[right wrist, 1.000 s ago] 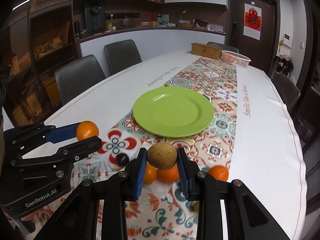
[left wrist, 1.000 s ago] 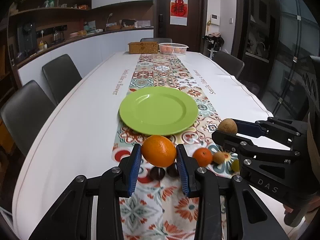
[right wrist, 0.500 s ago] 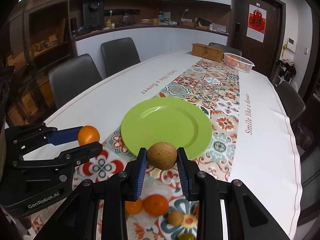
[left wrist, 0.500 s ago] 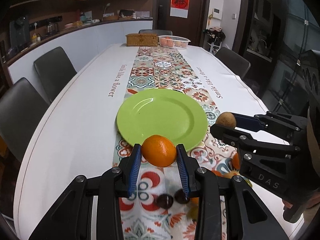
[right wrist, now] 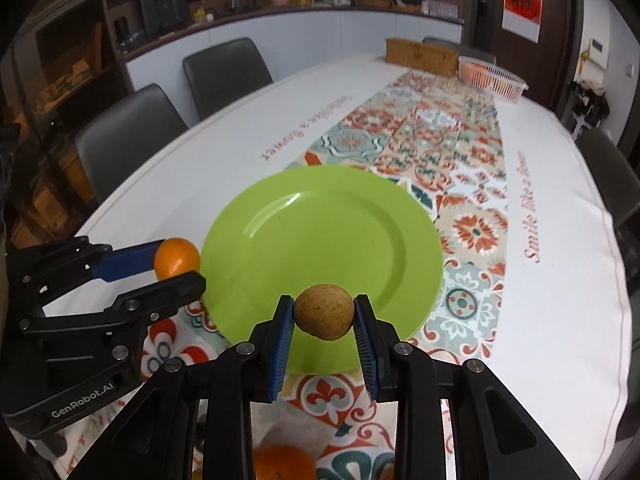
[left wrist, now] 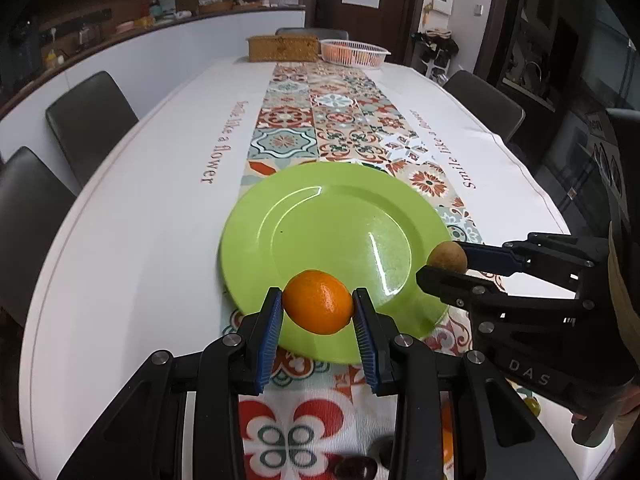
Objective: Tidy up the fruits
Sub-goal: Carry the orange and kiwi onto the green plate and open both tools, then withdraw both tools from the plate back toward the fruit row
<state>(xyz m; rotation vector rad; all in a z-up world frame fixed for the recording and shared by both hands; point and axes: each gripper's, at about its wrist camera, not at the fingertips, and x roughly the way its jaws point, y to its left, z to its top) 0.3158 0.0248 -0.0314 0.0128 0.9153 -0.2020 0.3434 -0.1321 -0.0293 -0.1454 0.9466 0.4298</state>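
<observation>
The left gripper (left wrist: 318, 312) was clamped on an orange (left wrist: 318, 301), its blue ribbed pads pressing the fruit's two sides near the widest part, and the fruit hung over the near rim of the green plate (left wrist: 320, 236). The right gripper (right wrist: 324, 318) was likewise closed on a brown round fruit (right wrist: 324, 312), held across its middle just above the plate's near edge. Both fruits looked light and firm with rounded, fairly smooth skins, so a grip off the widest line would probably let them squirt out, while a hard squeeze might bruise them. Once let go they would likely roll on the shallow, glossy plate, so a low release toward its centre seemed wise. More fruit (right wrist: 282, 462) lay on the patterned runner (left wrist: 340, 108) below the grippers, off the plate.
</observation>
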